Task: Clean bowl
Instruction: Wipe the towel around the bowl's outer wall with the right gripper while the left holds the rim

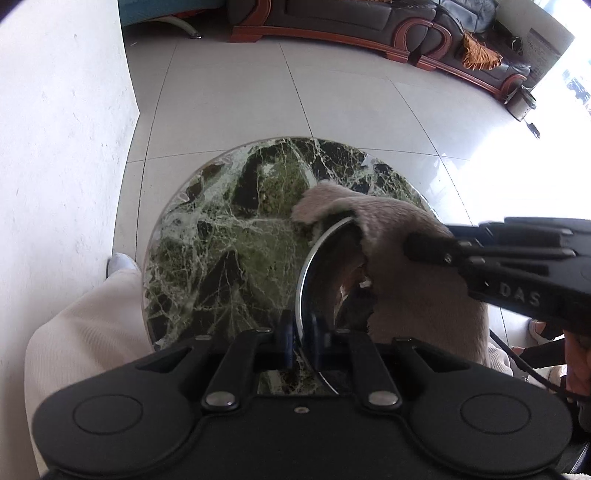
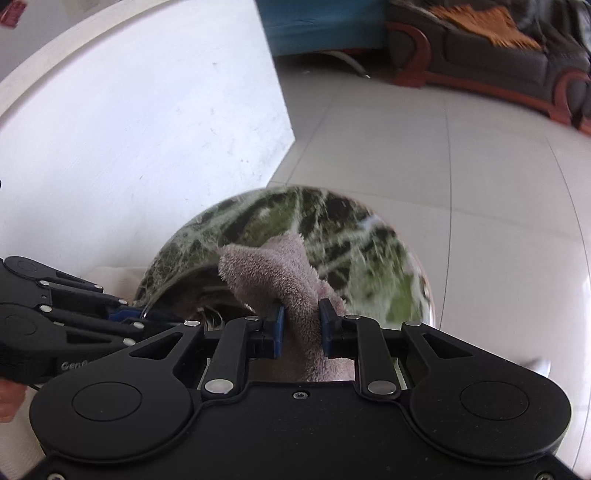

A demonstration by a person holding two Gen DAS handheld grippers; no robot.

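Note:
A shiny metal bowl stands tilted on its edge over the round green marble table. My left gripper is shut on the bowl's near rim, one pad on each side. A pinkish-beige towel is draped over the bowl's right side and into it. My right gripper reaches in from the right, buried in the towel. In the right wrist view my right gripper is shut on a fold of the towel. The bowl's dark inside lies to its left, and my left gripper sits at the bowl's rim.
A white wall stands close on the left. Grey floor tiles surround the table. A dark sofa with a red wooden frame lines the far side. A person's leg in pale trousers is beside the table's left edge.

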